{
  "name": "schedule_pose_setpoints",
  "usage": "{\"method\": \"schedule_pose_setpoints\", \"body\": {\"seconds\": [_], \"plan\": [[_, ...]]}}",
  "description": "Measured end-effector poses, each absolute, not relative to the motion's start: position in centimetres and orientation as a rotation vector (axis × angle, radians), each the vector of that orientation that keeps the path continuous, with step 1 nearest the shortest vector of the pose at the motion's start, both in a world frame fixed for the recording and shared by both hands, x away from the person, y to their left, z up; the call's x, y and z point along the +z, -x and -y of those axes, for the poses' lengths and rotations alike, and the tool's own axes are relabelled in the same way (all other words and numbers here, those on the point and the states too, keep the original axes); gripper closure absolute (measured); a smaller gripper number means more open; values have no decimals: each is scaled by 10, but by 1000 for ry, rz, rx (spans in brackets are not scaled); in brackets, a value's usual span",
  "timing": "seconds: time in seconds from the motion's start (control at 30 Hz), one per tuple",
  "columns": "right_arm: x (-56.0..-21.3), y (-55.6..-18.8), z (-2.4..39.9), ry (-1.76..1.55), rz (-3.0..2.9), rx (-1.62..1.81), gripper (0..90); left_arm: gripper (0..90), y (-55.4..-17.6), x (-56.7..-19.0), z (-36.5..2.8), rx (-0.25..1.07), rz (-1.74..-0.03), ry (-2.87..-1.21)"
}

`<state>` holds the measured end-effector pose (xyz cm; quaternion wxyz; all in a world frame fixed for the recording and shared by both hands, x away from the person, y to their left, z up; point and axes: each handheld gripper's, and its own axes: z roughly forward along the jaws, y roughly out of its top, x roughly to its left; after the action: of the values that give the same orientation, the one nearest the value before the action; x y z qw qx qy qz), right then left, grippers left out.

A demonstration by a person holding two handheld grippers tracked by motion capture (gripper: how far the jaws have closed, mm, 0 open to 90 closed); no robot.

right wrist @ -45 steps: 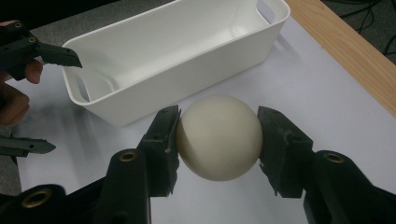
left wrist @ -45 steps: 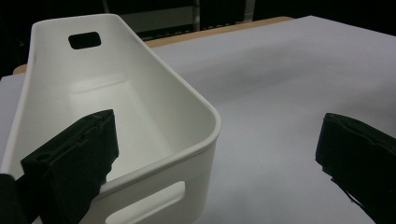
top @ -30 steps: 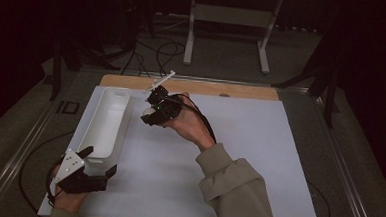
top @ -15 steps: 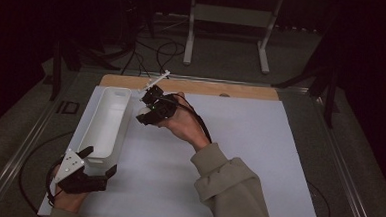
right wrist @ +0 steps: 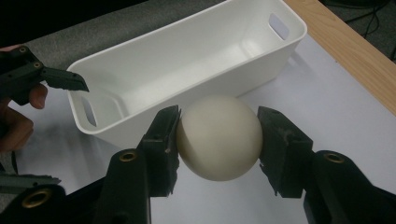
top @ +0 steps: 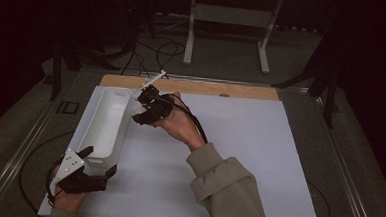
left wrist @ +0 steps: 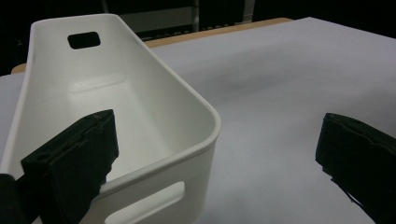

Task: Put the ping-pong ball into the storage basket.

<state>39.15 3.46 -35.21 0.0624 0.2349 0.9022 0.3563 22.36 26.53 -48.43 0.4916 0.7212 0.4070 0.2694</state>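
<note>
A white sheet [top: 228,155] covers most of the table [top: 192,86] in the middle of the high view, and a long white bin [top: 105,121] lies at its left side, empty inside. Compared with a second ago, the right gripper [top: 143,111] has drifted left from the centre of the frame toward the bin's far end and now hangs just beside its right wall, so the drop into the bin looks close but not yet made. The bin itself has not shifted.

In the right gripper view, both black pads are clenched on a cream ball [right wrist: 219,137] at the centre of the frame, held above the sheet just short of the bin's [right wrist: 187,60] near wall.

At the lower left of the high view, the left gripper [top: 95,163] sits at the bin's near end. In the left gripper view its jaws stand wide apart, one inside the bin [left wrist: 116,107] and one out over the sheet, straddling the corner without pinching it.

Nothing lies between ball and bin; the rim is the one thing to clear. A thin white rod [top: 151,79] stands out from the gripper's far side, above the wooden table edge.
</note>
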Motion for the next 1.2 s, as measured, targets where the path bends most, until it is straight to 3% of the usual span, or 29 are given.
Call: {"method": "schedule_pose_setpoints", "body": {"seconds": [1.2], "plan": [[-356,-390,-57,-708,-2734,1092,506,0,-224,-484,-265,649,-989,-1746]]}}
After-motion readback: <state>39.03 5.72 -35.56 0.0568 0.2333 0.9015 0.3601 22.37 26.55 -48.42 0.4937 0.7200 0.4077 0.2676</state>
